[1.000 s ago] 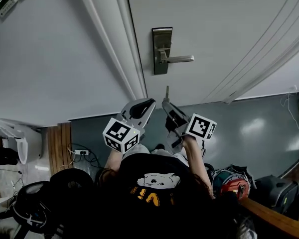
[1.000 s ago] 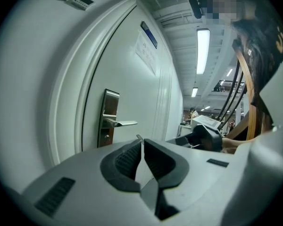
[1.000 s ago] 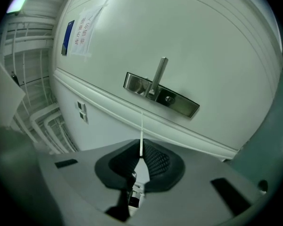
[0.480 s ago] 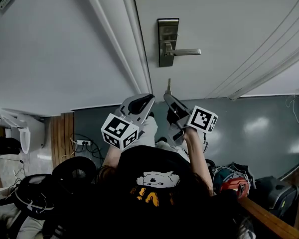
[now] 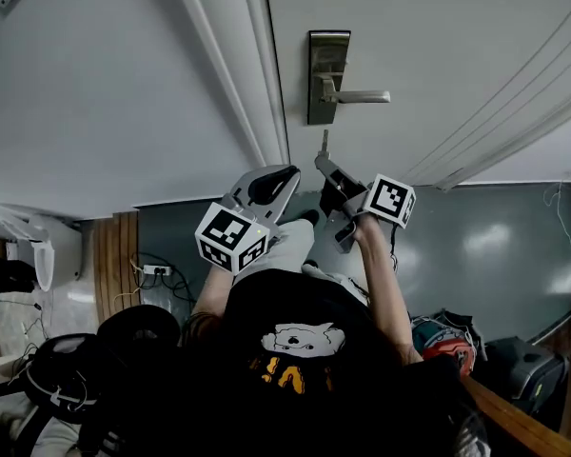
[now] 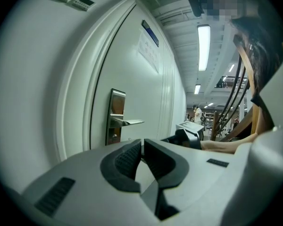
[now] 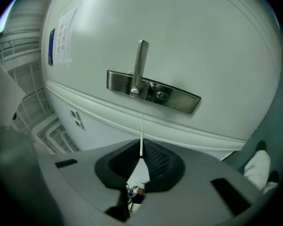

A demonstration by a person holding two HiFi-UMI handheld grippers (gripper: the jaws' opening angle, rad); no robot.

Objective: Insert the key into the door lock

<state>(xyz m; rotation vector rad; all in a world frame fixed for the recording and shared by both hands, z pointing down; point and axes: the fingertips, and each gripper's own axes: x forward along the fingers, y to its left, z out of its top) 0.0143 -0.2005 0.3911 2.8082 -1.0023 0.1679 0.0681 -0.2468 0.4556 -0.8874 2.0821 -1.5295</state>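
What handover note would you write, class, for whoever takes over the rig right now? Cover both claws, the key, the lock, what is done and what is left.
Right claw: shut on the key, blade pointing at the lock plate.
Left claw: shut, empty, beside the right one.
Done: key gripped and aimed at the door hardware.
Left: the tip is short of the plate; line it up with the keyhole beside the lever handle, then push it in.

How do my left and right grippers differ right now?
The right gripper is shut on the key; the left gripper is shut on nothing. The right gripper points the key at the lock plate; the left gripper aims to one side of it. Both face the door.
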